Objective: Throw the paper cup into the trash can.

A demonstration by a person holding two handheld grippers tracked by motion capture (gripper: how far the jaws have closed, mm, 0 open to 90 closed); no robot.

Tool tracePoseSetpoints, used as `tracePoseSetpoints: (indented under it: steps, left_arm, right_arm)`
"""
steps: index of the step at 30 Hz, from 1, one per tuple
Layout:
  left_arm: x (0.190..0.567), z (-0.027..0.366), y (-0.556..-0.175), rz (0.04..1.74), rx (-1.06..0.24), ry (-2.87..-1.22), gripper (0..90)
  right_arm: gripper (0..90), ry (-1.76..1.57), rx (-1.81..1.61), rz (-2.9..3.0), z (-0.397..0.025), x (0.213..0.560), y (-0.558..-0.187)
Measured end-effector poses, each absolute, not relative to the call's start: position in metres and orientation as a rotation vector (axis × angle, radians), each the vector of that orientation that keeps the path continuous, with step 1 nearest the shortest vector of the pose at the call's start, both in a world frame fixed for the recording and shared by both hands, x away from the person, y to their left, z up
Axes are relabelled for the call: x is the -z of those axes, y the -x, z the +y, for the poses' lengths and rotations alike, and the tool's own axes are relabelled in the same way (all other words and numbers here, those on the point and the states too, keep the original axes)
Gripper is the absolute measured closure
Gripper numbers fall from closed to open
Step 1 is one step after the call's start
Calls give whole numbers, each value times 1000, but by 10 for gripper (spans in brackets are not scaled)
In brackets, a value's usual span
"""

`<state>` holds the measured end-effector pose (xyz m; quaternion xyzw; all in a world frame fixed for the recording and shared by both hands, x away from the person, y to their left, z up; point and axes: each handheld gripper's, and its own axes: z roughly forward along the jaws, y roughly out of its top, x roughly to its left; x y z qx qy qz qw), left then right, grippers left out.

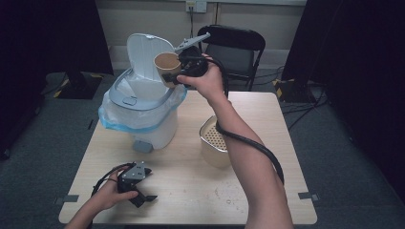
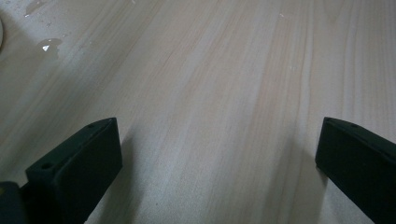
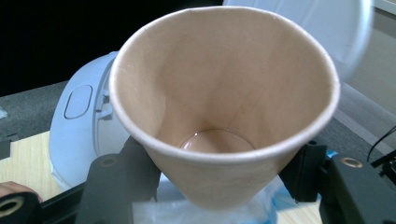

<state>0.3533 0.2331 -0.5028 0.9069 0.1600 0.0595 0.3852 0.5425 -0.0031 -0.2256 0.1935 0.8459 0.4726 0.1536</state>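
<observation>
Paper cup [image 3: 219, 116] sits clamped in the right gripper [image 1: 177, 71], tipped over the open pedal bin [image 1: 143, 102] below it, ready to drop. Left gripper [image 1: 138, 188] rests gaping and empty on the table [image 2: 210, 84]

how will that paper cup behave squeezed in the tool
The paper cup probably flexes: its rim looks slightly out of round between the right tool's jaws. It likely weighs little, with just a film of liquid at the bottom. Tilted, that residue may drip.
</observation>
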Motion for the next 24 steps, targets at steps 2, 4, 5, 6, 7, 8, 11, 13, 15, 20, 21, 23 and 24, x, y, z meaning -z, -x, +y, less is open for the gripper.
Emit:
tracePoseSetpoints:
  steps: [2,4,5,6,7,8,11,13,15,20,21,23,24]
  left_arm:
    - [503,233,-353,406,-151,-2310,0]
    - [503,233,-353,405,-151,-2310,0]
    - [503,233,-353,405,-151,-2310,0]
    - [503,233,-354,405,-151,-2311,0]
    - [503,233,-354,404,-150,-2311,0]
    - [503,233,-354,404,-150,-2311,0]
    - [503,233,-354,404,-150,-2311,0]
    - [503,233,-354,403,-150,-2311,0]
    - [503,233,-354,404,-150,-2311,0]
    - [503,233,-354,403,-150,-2311,0]
    - [503,233,-354,404,-150,-2311,0]
    - [503,233,-354,404,-150,-2311,0]
    - [503,233,-354,404,-151,-2311,0]
  right_arm:
    - [408,-549,-1364,2433,3,228,-544]
    - [407,-546,-1362,2443,8,230,-545]
    - [407,-542,-1362,2448,10,231,-546]
    - [406,-539,-1357,2453,13,232,-546]
    - [407,-536,-1361,2455,16,234,-547]
    - [406,-537,-1362,2462,19,236,-547]
    - [401,-531,-1355,2478,24,239,-548]
    - [387,-528,-1368,2486,26,242,-548]
    - [335,-537,-1379,2480,27,243,-548]
    - [267,-572,-1388,2460,21,245,-548]
    - [267,-572,-1388,2460,21,245,-548]
    - [267,-570,-1388,2455,18,245,-549]
    - [268,-570,-1377,2453,16,245,-548]
